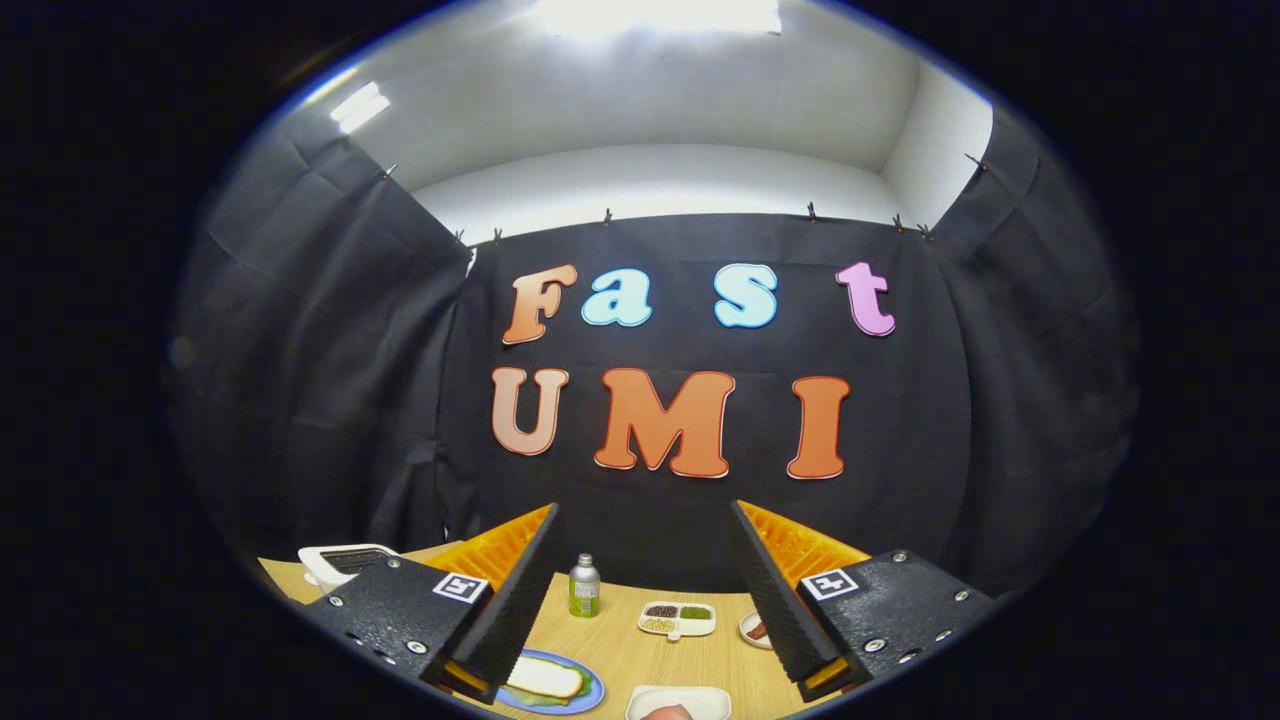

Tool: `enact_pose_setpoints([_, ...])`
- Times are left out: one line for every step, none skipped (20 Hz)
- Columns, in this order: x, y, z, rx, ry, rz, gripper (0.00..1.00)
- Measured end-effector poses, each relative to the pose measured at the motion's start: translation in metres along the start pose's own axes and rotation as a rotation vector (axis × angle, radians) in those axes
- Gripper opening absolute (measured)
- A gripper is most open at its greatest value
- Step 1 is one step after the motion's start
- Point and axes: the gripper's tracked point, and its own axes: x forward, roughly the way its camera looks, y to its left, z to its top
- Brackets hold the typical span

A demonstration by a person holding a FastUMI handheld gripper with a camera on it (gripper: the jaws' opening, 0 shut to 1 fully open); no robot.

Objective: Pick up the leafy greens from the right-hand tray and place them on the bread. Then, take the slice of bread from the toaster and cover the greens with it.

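Wooden table [640,655] with toaster [340,566], bottle [584,587], divided dish [677,619], blue plate [590,692], white tray [680,702].

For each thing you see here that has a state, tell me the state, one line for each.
gripper: open, fingers wide apart, nothing between them.
toaster: upright behind one finger; slot contents hidden.
bottle: upright, capped, beyond the fingers.
divided dish: three compartments filled.
blue plate: holds bread lying flat over greens.
white tray: holds something, unclear.

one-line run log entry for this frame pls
gripper: open, raised, holding nothing | bread: on blue plate, greens beneath | toaster: beyond left finger | white tray: between fingers
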Motion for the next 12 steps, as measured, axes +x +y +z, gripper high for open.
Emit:
enact_pose_setpoints([0.0, 0.0, -0.002, 0.001, 0.003, 0.003, 0.98])
enact_pose_setpoints([0.001, 0.001, -0.002, -0.001, 0.004, 0.005, 0.98])
enact_pose_setpoints([0.001, 0.003, -0.003, -0.005, 0.004, 0.006, 0.98])
enact_pose_setpoints([0.001, 0.003, -0.004, -0.009, 0.004, 0.007, 0.98])
enact_pose_setpoints([0.0, 0.004, -0.004, -0.013, 0.006, 0.008, 0.98])
enact_pose_setpoints([0.001, 0.006, -0.005, -0.015, 0.008, 0.01, 0.99])
enact_pose_setpoints([0.001, 0.008, -0.006, -0.017, 0.009, 0.014, 0.98])
enact_pose_setpoints([0.0, 0.01, -0.006, -0.017, 0.011, 0.016, 0.99])
enact_pose_setpoints([0.0, 0.011, -0.006, -0.018, 0.011, 0.019, 0.99])
enact_pose_setpoints([0.001, 0.012, -0.006, -0.018, 0.011, 0.02, 0.99])
enact_pose_setpoints([0.001, 0.013, -0.006, -0.019, 0.011, 0.022, 0.99])
enact_pose_setpoints([0.0, 0.013, -0.006, -0.02, 0.01, 0.022, 0.99])
